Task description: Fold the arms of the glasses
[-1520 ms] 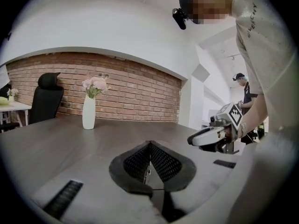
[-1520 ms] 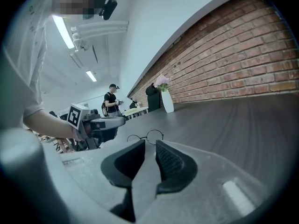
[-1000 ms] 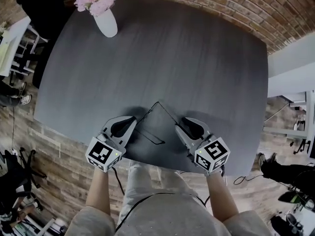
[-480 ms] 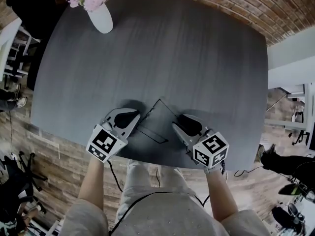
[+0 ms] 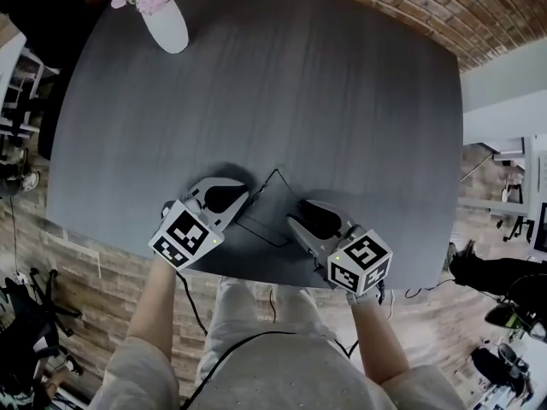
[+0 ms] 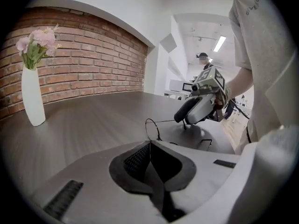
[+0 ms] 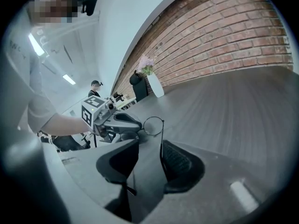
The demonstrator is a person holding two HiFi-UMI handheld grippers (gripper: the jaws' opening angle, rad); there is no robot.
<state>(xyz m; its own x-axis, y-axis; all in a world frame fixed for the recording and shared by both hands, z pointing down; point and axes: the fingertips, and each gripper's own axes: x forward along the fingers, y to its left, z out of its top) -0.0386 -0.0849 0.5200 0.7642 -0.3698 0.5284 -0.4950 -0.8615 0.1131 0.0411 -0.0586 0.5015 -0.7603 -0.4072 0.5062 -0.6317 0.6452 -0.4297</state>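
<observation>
Thin wire glasses (image 5: 275,173) lie on the dark grey table (image 5: 342,101) near its front edge, between my two grippers. One arm (image 5: 256,231) stretches out toward me. My left gripper (image 5: 242,196) is shut on the frame; in the left gripper view a round lens rim (image 6: 152,129) rises just past its closed tips (image 6: 150,146). My right gripper (image 5: 297,214) is open and its jaws have just been opening. In the right gripper view the other glasses arm (image 7: 162,139) runs between the jaws (image 7: 150,148), alongside the right pad (image 7: 176,160). The lens ring (image 7: 153,125) shows beyond.
A white vase (image 5: 164,24) with pink flowers stands at the table's far left corner. A brick wall (image 5: 410,7) runs behind the table. The table's front edge is right under both grippers. A person stands far off in the room (image 6: 202,57).
Both grippers and the glasses have shifted toward the table's front edge. The left gripper sank and rolled. The right gripper moved left, closer to the left one.
</observation>
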